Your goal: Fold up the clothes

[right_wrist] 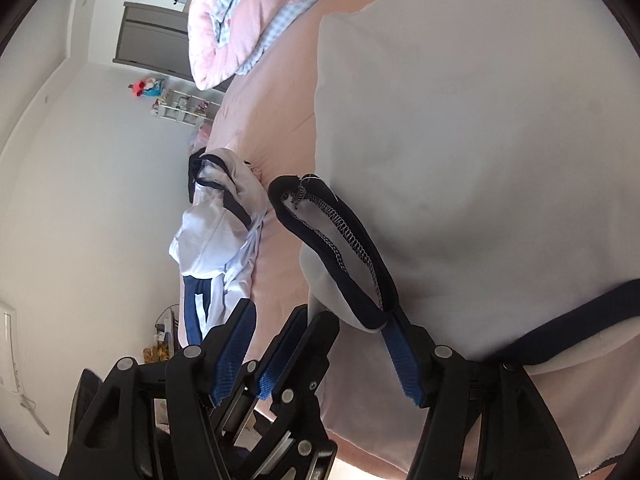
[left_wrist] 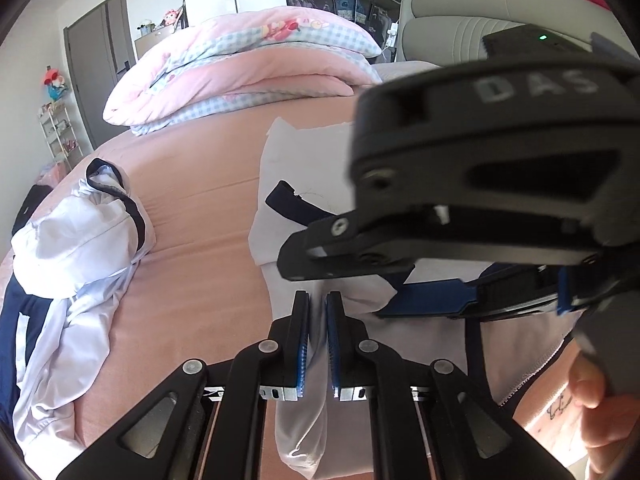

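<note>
On the pink bed [left_wrist: 192,216], the white shirt [left_wrist: 280,184] is stretching away from the left gripper [left_wrist: 318,344], which is pinching its near edge, while the right gripper [right_wrist: 320,352] is gaping empty beside the navy collar [right_wrist: 332,248].

Both cameras sit very close above the pink bed [left_wrist: 192,240], looking down at a slant. The right one is tipped sideways. Both see the white shirt [right_wrist: 480,140] and the far clothes pile [left_wrist: 76,248]
</note>
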Available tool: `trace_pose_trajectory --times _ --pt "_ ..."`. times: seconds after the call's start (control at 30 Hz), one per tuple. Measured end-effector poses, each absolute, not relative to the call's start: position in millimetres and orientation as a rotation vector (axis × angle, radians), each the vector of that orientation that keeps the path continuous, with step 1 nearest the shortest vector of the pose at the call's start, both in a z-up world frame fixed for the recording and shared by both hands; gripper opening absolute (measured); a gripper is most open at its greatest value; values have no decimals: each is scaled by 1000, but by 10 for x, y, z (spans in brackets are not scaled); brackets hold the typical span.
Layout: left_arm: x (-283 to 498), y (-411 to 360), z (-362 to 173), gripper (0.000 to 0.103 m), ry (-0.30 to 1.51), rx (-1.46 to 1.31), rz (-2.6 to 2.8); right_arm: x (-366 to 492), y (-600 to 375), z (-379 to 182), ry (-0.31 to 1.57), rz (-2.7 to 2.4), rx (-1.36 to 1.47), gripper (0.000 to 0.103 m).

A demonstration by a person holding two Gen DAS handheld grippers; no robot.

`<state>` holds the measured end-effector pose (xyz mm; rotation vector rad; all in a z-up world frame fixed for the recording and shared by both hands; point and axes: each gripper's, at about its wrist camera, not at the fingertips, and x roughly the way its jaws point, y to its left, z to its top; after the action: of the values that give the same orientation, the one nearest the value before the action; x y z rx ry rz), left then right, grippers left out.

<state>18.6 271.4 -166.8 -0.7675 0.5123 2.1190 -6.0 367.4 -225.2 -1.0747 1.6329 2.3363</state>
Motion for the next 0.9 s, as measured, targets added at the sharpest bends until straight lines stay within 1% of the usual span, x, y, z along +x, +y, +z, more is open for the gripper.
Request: trace_pose_trajectory --times 0.13,0.2,0.23,0.27,0.3,0.33,0.37,0.43,0.53,0.63,0.67,0.7,0.73,0.77,0.9 --pt "172 2736 -1697 7 492 -784 2111 -148 3739 -2331 1721 2306 -1020 64" --pt "142 2734 -1709 7 469 -801 2109 -170 3767 -2324 1747 2289 -997 61" --pt "133 2734 -1714 7 466 -802 2112 -188 3773 -2302 1733 2306 -992 51" --pt "128 2735 -1718 7 468 -801 2117 -207 3778 -2278 1717 2326 -988 35" --pt "124 2737 -1721 7 470 -799 2119 -226 3782 -2254 1700 2345 -984 27" --pt "119 2736 -1722 7 466 -799 2118 -250 3790 -2261 1656 2323 -1017 15" --pt "113 2733 -1722 7 458 -801 2117 -268 3795 -2294 1635 2304 -1048 7" --pt "90 2733 -1728 8 441 -814 2110 -304 3805 -2362 1598 2266 -1108 7" --pt "22 2747 -1751 10 415 -877 2086 -263 3795 -2372 1601 2274 -1080 6" --pt "11 2739 -1737 24 392 -888 2080 -258 3763 -2271 1555 2322 -1062 6" --pt "20 2731 -1723 40 386 -876 2086 -262 3750 -2231 1531 2340 -1060 6" --pt "30 2724 -1708 65 381 -864 2092 -261 3743 -2189 1517 2358 -1056 6" --pt "27 2718 -1692 76 370 -855 2102 -259 3737 -2147 1504 2377 -1051 6" --pt "16 2716 -1676 83 354 -847 2114 -257 3731 -2104 1491 2395 -1046 6" --pt "-106 2743 -1668 83 313 -856 2169 -271 3708 -1987 1497 2442 -1034 6"
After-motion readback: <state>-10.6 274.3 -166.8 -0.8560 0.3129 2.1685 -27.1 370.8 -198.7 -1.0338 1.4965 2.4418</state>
